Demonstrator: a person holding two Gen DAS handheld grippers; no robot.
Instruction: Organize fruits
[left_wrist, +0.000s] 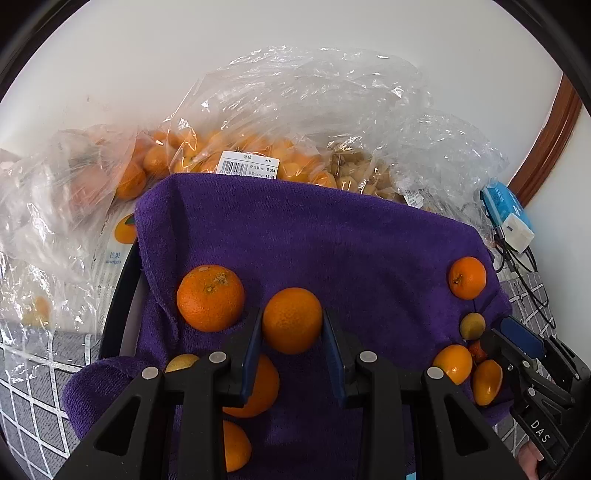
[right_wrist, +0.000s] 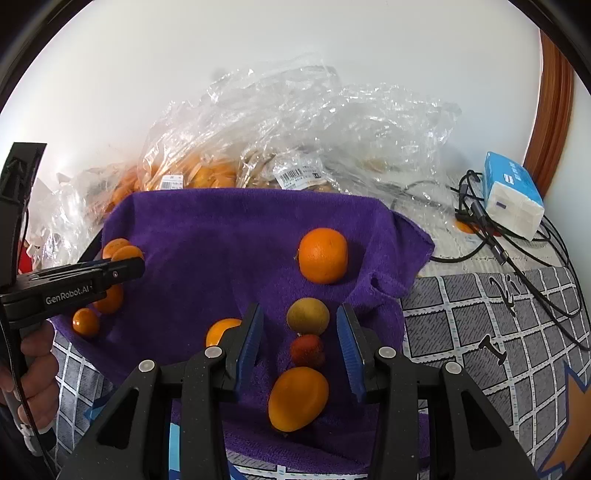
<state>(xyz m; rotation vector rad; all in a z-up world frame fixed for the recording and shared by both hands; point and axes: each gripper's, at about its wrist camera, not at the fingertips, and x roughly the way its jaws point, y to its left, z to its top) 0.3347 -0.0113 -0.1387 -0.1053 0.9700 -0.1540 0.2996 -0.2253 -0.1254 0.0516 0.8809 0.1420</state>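
While the left tongs (left_wrist: 292, 341) pinch an orange (left_wrist: 292, 320) at lower centre of their view over the purple towel (left_wrist: 332, 240), the right tongs (right_wrist: 300, 345) gape loosely — a yellowish fruit (right_wrist: 308, 316) and small red fruit (right_wrist: 307, 351) between them, untouched.

The left tool (left_wrist: 291, 350) is made of black plastic, with two triangular cut-out arms, round silver pins at the joints and ribbed dark blue pads (left_wrist: 252, 354) on the fingers. The right tool (right_wrist: 300, 347) has the same build. Seen from the side, one body carries white letters "GenRobot.AI", the other "DAS". A thin black cable runs beside the hand (right_wrist: 35, 373) at the lower left.
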